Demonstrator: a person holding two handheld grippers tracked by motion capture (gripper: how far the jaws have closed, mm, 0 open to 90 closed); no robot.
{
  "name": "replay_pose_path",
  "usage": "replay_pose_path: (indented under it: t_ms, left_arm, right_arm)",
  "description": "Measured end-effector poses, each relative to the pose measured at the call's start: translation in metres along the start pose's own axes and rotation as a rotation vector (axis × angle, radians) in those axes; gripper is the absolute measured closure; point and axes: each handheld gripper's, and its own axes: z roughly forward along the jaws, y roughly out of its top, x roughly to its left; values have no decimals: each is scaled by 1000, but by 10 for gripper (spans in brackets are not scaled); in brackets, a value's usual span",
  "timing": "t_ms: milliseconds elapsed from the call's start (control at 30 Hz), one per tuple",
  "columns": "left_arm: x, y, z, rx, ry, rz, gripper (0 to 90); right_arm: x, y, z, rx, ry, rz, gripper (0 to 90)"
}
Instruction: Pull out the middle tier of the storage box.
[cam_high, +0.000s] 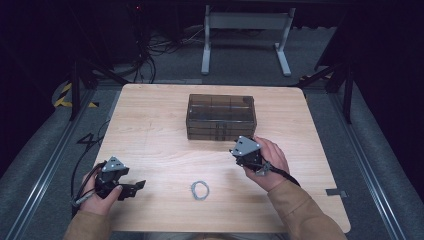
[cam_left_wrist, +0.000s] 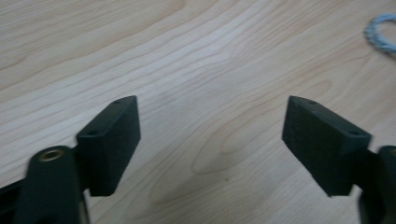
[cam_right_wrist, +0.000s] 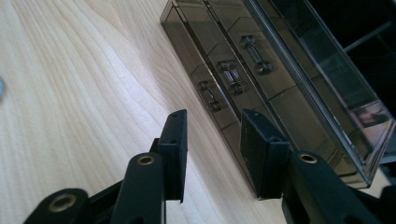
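Big wood table (cam_high: 150, 130) fills the middle of the high view. A dark see-thru box w/ 3 drawers (cam_high: 221, 116) sits on it, a bit toward 12 o'clock from the middle. Its front faces the person, at 6 o'clock.

In the right gripper view the box front has 3 little clear handles (cam_right_wrist: 230, 75), one per drawer, in a row.

Right gripper (cam_high: 239, 153) is in the person's right hand (cam_high: 270, 162), just by the box's front corner, at about 5 o'clock from the box. Its jaws are partly spread, w/ nothing between them. They point at the box front, close to it; can't tell if they touch it.

Left gripper (cam_high: 135, 187) is in the left hand (cam_high: 100, 192), down at 8 o'clock on the table, well apart from the box. Its jaws are spread wide over bare wood, nothing in them.

A small grey loop of cord (cam_high: 200, 190) lies on the table at 6 o'clock, between the 2 hands. It is closer to the table's near edge than the box is.
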Motion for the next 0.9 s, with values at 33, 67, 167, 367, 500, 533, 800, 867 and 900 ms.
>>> replay_pose_path:
  t_ms: [33,67,167,367,500,533,800,867,900]
  left_arm:
    - [-1,-1,-1,-6,13,-16,177]
    - [-1,-2,-3,-8,15,-15,204]
    - [-1,-5,-5,-7,15,-8,214]
    - [-2,-11,-6,13,-5,36,207]
    - [-5,-13,-8,12,0,52,214]
    - [-4,-13,-9,23,-6,57,216]
    - [-4,-15,-11,4,16,46,177]
    - [-5,-15,-10,10,17,51,177]
    - [-5,-15,-10,11,19,52,179]
  right_arm:
    - [1,0,1,4,-2,-11,631]
    - [2,1,2,5,-10,-20,630]
    - [3,3,6,5,-21,-39,634]
    - [5,6,15,-9,-25,-33,642]
    - [5,7,21,-8,-46,-63,655]
    - [6,7,22,-8,-49,-70,656]
    - [8,7,32,-5,-85,-122,668]
    - [11,9,35,-2,-114,-152,673]
    - [12,9,37,-7,-125,-157,675]
